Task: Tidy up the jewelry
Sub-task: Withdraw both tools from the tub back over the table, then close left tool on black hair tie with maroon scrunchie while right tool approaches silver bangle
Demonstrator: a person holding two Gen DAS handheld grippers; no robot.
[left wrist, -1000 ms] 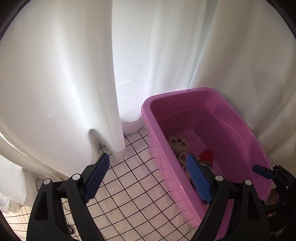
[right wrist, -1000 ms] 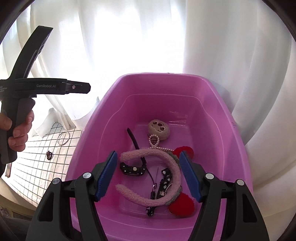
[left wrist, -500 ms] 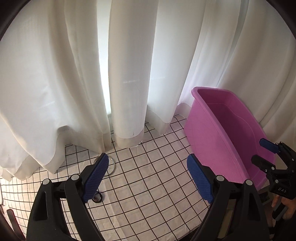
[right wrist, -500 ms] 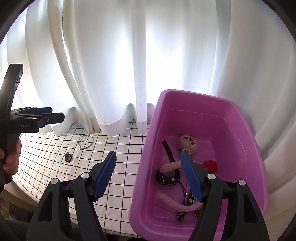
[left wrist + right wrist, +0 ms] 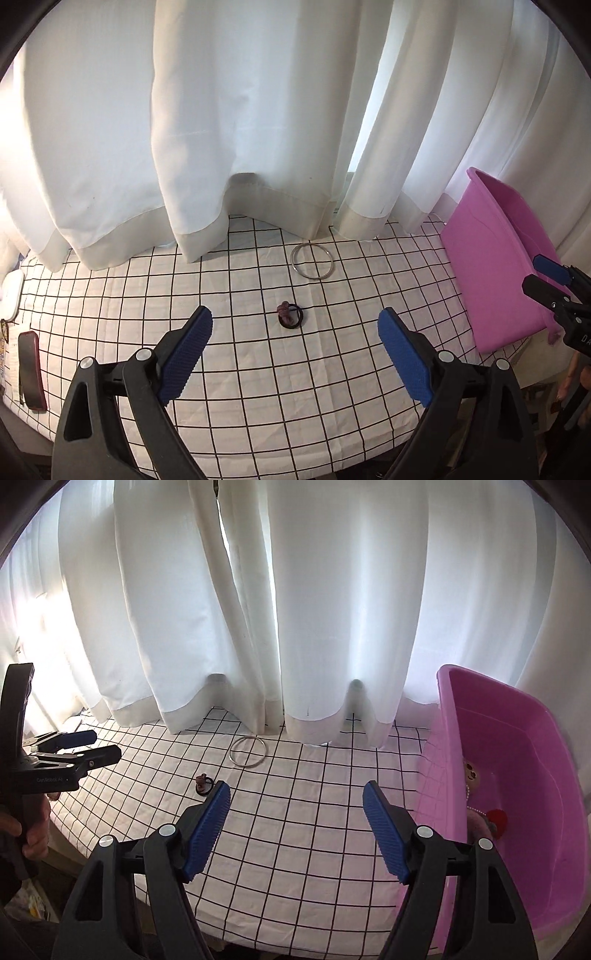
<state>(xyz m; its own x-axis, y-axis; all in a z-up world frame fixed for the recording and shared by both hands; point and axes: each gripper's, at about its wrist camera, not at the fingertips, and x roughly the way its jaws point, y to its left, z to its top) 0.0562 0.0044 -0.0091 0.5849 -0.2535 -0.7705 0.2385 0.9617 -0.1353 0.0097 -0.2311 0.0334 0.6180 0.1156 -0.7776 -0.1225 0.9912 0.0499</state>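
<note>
A small dark hair tie [image 5: 290,315] with a reddish knot lies on the checked cloth [image 5: 258,369]. My left gripper [image 5: 295,332] hovers just in front of it, its jaws opening with nothing between them. A thin silver bangle [image 5: 313,260] lies flat farther back, near the curtain hem. The pink tub [image 5: 517,775] stands at the right and holds a brown charm [image 5: 472,771], a pearl strand and a red heart [image 5: 496,818]. My right gripper [image 5: 296,812] is open and empty over bare cloth left of the tub. In that view the hair tie [image 5: 204,784] and bangle [image 5: 247,752] lie ahead to the left.
White curtains [image 5: 258,129] hang along the far edge, their hems resting on the cloth. A red phone [image 5: 31,373] and a white device [image 5: 11,295] lie at the far left. A hand [image 5: 26,834] holds the left gripper [image 5: 103,746]. The cloth's front edge drops off near me.
Both grippers swung left, away from the tub and out over the checked cloth. The tub slid to the right edge of both views; the hair tie and bangle now lie ahead.
</note>
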